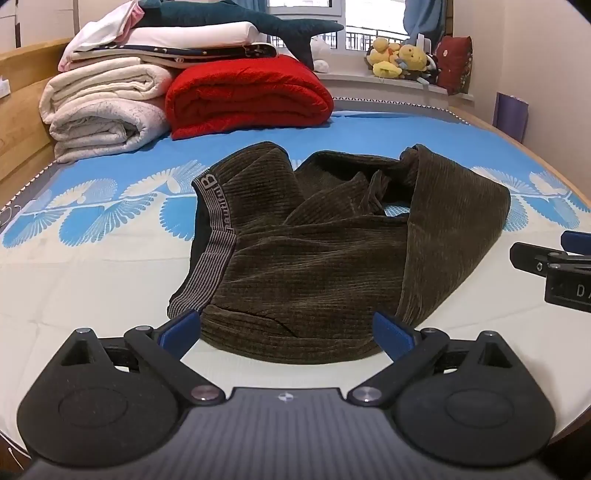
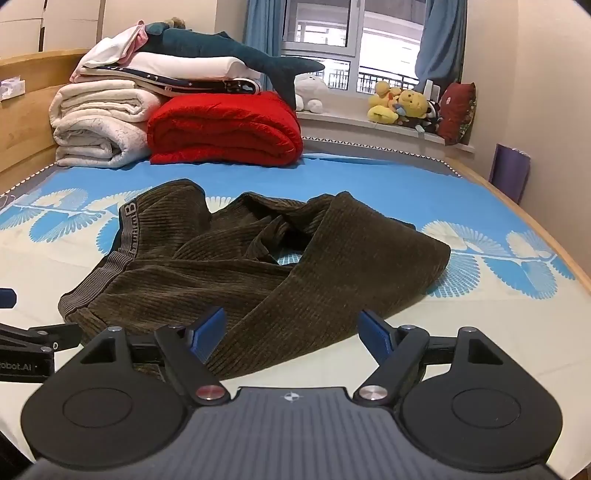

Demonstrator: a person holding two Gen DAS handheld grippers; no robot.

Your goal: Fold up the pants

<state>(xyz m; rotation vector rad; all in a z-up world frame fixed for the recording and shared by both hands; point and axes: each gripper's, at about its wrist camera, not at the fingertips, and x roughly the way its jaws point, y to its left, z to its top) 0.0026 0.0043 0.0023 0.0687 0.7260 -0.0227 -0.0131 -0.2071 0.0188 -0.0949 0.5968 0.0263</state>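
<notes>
Dark olive corduroy pants [image 1: 314,258] lie crumpled on the bed, grey striped waistband [image 1: 216,229] at the left, legs bunched toward the right. They also show in the right wrist view [image 2: 258,266]. My left gripper [image 1: 286,332] is open, its blue pads on either side of the pants' near edge, just above the sheet. My right gripper [image 2: 293,332] is open, its pads straddling the near edge of a pant leg. Neither holds cloth. The right gripper shows at the right edge of the left wrist view [image 1: 554,266].
Blue and cream patterned bedsheet [image 1: 92,258] covers the bed. Folded white blankets [image 1: 103,110], a red blanket [image 1: 251,96] and a plush shark [image 1: 240,18] are stacked at the back left. Stuffed toys [image 1: 399,55] sit on the windowsill. Wooden bed edge [image 2: 535,240] runs along the right.
</notes>
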